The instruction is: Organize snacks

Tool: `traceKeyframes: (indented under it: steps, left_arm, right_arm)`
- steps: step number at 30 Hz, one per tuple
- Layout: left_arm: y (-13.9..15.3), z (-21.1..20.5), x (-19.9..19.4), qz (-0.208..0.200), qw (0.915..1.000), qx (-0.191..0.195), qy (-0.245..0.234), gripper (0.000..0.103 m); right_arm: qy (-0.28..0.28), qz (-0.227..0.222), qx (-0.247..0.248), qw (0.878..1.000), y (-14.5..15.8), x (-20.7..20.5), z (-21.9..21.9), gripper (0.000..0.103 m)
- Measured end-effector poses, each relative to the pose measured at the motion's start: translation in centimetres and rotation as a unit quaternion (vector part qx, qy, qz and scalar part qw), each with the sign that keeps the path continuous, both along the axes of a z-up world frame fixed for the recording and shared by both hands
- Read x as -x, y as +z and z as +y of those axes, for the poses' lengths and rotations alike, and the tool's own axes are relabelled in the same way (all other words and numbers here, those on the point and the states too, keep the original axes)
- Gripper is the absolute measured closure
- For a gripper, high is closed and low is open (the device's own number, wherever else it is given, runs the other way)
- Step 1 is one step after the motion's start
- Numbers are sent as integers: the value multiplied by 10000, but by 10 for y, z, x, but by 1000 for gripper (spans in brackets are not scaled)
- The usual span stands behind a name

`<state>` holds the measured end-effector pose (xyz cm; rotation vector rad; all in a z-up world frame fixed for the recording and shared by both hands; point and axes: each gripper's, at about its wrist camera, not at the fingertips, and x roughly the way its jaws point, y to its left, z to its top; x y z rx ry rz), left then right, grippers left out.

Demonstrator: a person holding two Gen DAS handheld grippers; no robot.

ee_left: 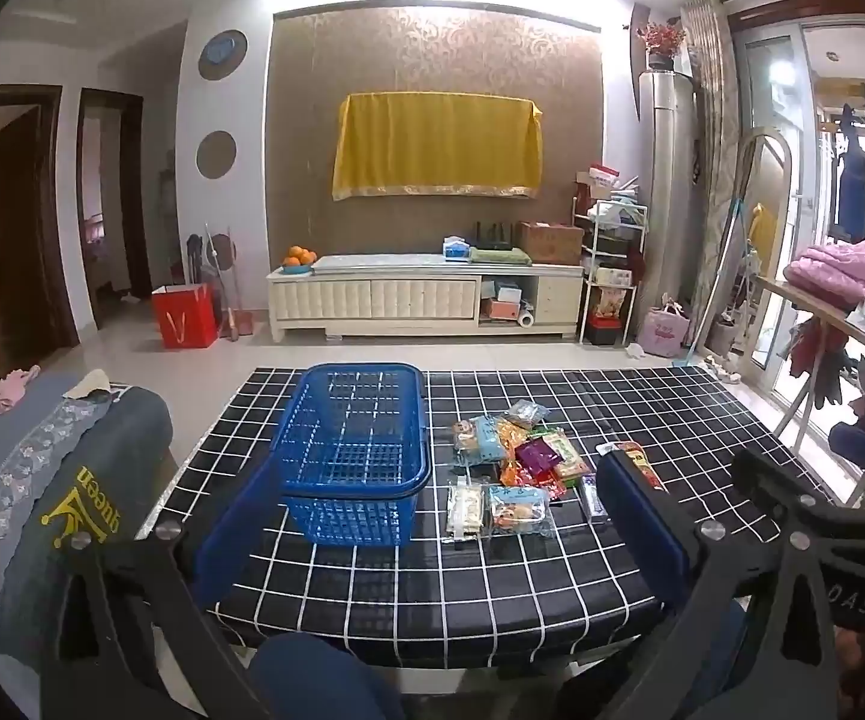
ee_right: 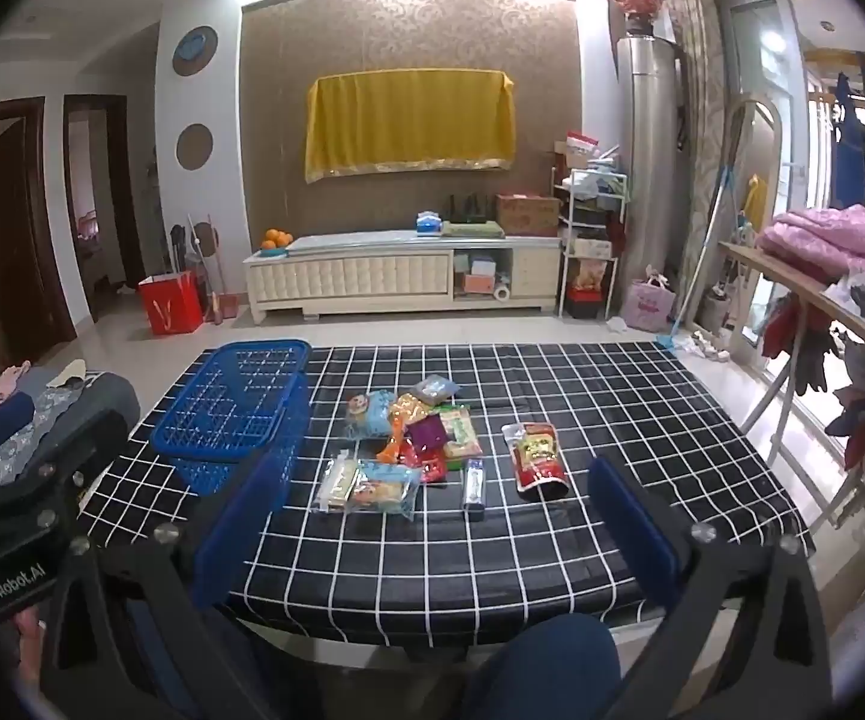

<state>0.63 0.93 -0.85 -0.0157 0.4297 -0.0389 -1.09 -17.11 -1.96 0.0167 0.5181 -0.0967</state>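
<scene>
Currently both grippers hover at the near edge of the black white-gridded surface (ee_right: 552, 540), fingers spread wide and holding nothing. The left gripper (ee_left: 438, 516) frames the empty blue plastic lattice basket (ee_left: 354, 450), presumably the receptacle. Loose snack packets (ee_right: 414, 450) lie clustered just right of the basket, within short transfer reach. A red stand-up pouch (ee_right: 537, 459) lies farther right of the basket, apart from the cluster. The right gripper (ee_right: 432, 522) faces the cluster, so it is likely the picking tool.
</scene>
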Motion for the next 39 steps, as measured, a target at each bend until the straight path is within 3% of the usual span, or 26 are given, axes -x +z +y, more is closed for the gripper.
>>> traceKeyframes:
  steps: [39]
  left_arm:
    - [1, 3, 0, 202, 9997, 82, -63, 0]
  right_arm:
    - [-22, 65, 81, 9999, -2, -1, 0, 0]
